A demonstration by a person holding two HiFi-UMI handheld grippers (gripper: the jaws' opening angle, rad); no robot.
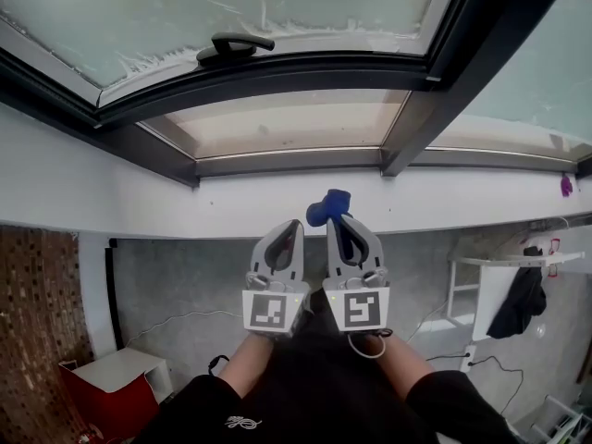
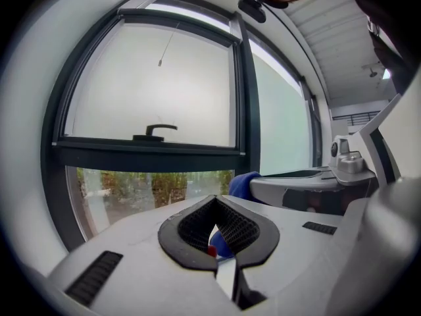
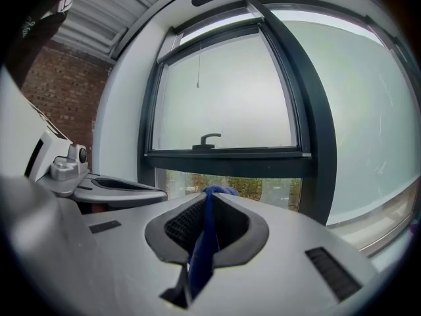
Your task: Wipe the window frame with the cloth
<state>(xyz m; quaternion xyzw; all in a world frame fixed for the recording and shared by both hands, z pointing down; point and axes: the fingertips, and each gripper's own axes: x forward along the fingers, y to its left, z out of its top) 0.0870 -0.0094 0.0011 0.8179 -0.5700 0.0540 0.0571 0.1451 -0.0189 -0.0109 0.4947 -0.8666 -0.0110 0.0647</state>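
Both are closed: left gripper (image 1: pixel 294 223) empty, right gripper (image 1: pixel 339 220) on crumpled blue cloth (image 3: pixel 202 242), pinch shown only in its own view; dark window frame (image 1: pixel 277 74) apart.

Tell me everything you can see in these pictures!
window frame: one, dark, across the top
window handle: one, black, on the upper pane's frame
cloth: one, blue, pinched in the right gripper
box: one, red and white, floor at lower left
table: one, white, at right
garment: one, dark, hanging by the table
left gripper: one, grey, shut, empty
right gripper: one, grey, shut on the cloth
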